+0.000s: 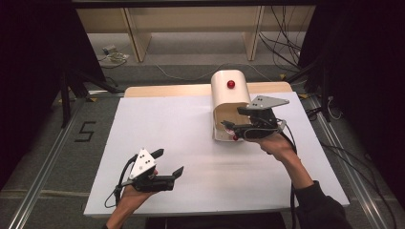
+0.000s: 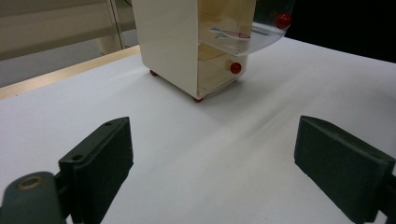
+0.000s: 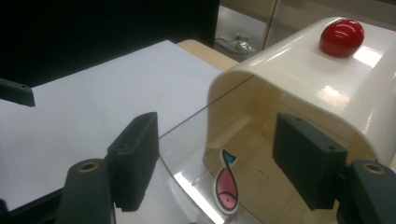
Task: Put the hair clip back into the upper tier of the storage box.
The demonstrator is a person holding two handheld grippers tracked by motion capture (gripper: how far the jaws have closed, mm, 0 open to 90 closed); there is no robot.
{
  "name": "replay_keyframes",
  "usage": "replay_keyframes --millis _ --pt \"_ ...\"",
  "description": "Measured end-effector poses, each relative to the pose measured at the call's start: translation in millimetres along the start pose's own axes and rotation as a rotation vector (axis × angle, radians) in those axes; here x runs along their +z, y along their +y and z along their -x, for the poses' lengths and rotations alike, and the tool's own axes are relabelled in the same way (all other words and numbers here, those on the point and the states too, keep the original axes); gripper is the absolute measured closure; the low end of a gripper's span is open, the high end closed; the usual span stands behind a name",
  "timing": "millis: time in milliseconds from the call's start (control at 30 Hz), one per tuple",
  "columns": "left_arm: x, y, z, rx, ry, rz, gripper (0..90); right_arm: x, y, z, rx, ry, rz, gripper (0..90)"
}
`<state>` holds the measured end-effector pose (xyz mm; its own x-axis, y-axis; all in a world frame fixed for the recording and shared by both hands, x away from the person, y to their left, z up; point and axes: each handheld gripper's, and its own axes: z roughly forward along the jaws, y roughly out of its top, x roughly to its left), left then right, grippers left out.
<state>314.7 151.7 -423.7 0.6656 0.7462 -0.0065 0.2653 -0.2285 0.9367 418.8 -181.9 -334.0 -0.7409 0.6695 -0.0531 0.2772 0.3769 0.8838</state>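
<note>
Box: I see a cream bread box [image 1: 230, 95] with a rounded top, standing on the far right part of the white table [image 1: 191, 143]; a wooden edge runs behind it.
Box top: a glossy red knob [image 3: 341, 37] sits on the curved roof, which shines under the light.
Box front: the clear curved lid [image 3: 187, 154] hangs partly open, swung outward; a pink fish sticker [image 3: 225, 183] with a blue tail is stuck on it, and it carries a red knob of its own [image 2: 283, 20] at its edge.
Box inside: a pale wooden floor and cream walls, as far as I can see past the lid.
Box base: small red feet [image 2: 198, 99] under the corners, and one more red knob [image 2: 235, 67] low on the front.
Right gripper: my right gripper [image 1: 241, 125] is at the box's open front, jaws spread wide on either side of the clear lid's edge; I see no pad pressing on it, so it holds nothing.
Left gripper: my left gripper [image 1: 169, 162] rests low over the near left of the table, well apart from the box, jaws wide open with only bare table between them.
</note>
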Motion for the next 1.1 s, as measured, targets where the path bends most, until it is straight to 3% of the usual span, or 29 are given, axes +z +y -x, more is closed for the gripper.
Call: replay_keyframes --millis 1100 --pt "-0.3 0.1 0.1 -0.003 0.000 0.002 11.4 -9.9 0.3 -12.1 -0.014 0.005 0.035 30.5"
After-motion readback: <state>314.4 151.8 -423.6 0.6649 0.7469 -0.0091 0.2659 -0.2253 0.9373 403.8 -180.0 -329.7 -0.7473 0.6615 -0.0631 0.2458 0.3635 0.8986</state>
